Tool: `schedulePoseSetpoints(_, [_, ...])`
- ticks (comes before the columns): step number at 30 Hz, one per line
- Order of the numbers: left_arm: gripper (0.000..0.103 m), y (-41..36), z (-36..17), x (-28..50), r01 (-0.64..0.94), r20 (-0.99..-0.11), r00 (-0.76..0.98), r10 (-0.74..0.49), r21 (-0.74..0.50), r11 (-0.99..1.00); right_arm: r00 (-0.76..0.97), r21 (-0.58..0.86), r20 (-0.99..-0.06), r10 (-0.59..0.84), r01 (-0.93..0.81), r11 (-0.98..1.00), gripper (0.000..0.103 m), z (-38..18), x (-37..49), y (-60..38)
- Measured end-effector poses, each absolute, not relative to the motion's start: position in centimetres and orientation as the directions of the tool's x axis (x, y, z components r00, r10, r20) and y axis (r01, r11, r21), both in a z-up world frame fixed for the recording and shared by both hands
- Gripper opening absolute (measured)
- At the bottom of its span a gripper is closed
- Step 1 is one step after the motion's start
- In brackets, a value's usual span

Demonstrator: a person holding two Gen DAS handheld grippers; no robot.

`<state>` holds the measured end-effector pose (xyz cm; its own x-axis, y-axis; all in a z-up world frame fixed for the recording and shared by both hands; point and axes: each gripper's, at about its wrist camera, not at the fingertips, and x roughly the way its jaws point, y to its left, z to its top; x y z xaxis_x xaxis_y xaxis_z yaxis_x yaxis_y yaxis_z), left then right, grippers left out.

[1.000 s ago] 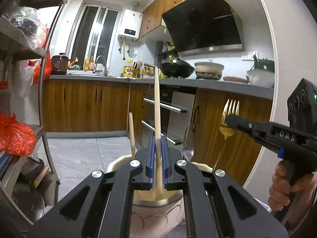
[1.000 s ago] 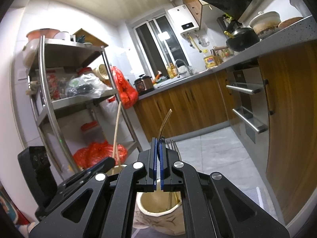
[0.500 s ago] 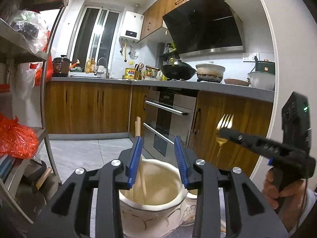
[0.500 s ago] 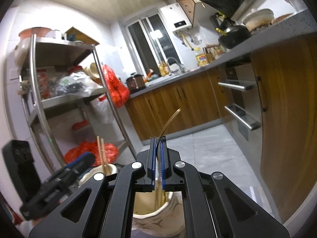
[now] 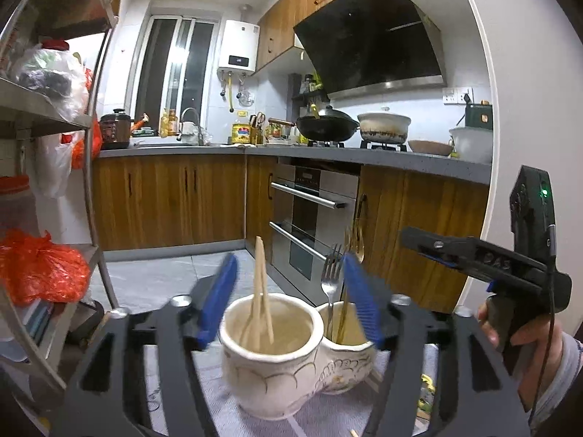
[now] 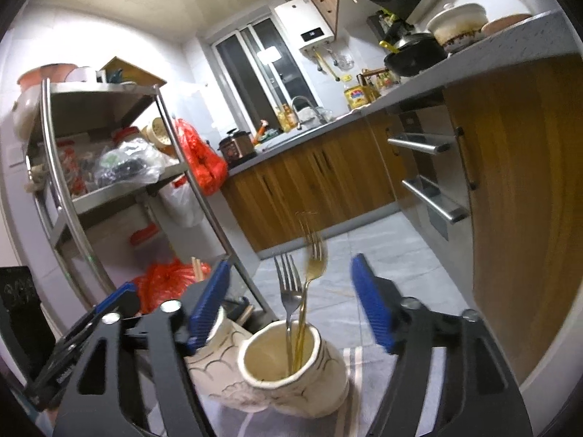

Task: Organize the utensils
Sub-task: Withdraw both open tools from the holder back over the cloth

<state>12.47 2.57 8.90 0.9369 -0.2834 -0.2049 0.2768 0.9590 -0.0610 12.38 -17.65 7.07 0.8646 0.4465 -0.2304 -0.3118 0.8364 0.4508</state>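
At the bottom centre of the left view, the left gripper [image 5: 288,296] has its jaws opening, wide and empty, around a cream double holder [image 5: 269,360]. Chopsticks [image 5: 259,291] stand loose in its near cup; a steel fork [image 5: 331,273] and gold fork [image 5: 352,244] stand in the cup just right of it. The right gripper [image 6: 288,304], bottom centre in its own view, is also opening and grips nothing, the forks upright between its blue pads. A hand [image 5: 524,342] holds it at lower right. A steel rack [image 6: 109,153] fills the left, and an oven [image 5: 313,211] stands behind the holder.
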Motion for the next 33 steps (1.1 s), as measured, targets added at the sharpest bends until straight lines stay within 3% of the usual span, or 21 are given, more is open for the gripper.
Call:
schedulePoseSetpoints(4, [0.089,3.7,10.3,9.9,0.254,-0.19,0.946,-0.264,-0.077,0.964,0.861,0.46,-0.231,0.454,-0.315,0.83,0.094,8.4,9.7,-19.1])
schedulePoseSetpoints(7, [0.097,4.6,11.1,8.2,0.246,-0.192,0.947,-0.258,-0.086,0.966,0.855,0.463,-0.241,0.458,-0.314,0.829,0.097,9.0,7.8,-19.9])
schedulePoseSetpoints(17, [0.097,7.4,10.7,3.0,0.18,-0.254,0.946,-0.201,-0.102,0.978,0.841,0.413,-0.325,0.432,-0.285,0.865,0.098,8.4,3.0,-21.3])
schedulePoseSetpoints(33, [0.097,5.4,3.4,-0.1,0.164,-0.431,0.882,-0.187,-0.09,0.982,0.782,0.336,-0.521,0.343,-0.181,0.924,0.098,1.5,0.5,-22.7])
